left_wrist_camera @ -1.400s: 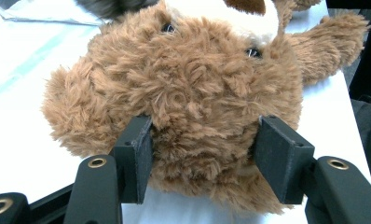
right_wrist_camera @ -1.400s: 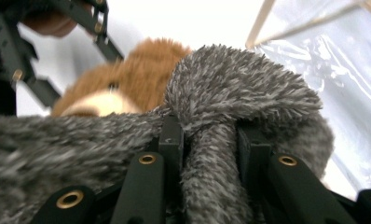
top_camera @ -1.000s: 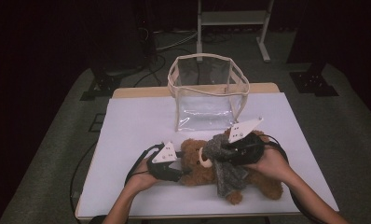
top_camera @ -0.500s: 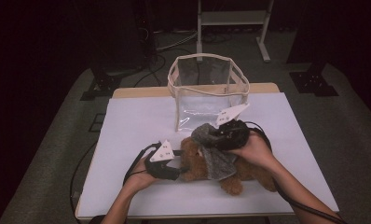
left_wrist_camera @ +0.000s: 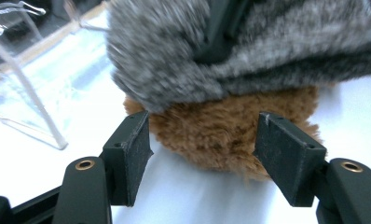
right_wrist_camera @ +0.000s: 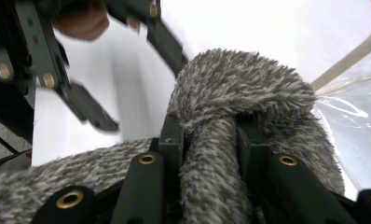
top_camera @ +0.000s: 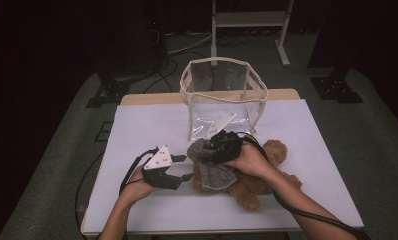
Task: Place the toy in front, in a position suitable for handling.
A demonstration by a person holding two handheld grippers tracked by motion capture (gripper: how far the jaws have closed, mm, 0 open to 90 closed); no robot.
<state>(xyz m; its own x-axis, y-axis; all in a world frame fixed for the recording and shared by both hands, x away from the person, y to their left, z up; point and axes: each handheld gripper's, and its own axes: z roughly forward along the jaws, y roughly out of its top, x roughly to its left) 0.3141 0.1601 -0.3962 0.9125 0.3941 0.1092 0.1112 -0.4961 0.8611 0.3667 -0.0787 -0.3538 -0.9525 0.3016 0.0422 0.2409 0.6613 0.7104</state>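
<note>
The right tool [top_camera: 218, 150] pinches a fold of the fuzzy grey cloth [top_camera: 209, 165], which lies on the brown teddy bear [top_camera: 267, 170] mid-bench. At the bear's 9 o'clock, the left tool [top_camera: 183, 167] has just been opening, nothing squeezed. The clear bag [top_camera: 222, 97] stands at 12 o'clock.

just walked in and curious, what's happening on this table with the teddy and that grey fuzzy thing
A person works two hand-held grippers at a white table. The right gripper is shut on a fold of grey fuzzy cloth lying over a brown teddy bear. The left gripper has just been opening; its jaws stand either side of the bear's brown fur without pressing on it. A clear bag stands open behind them.
</note>
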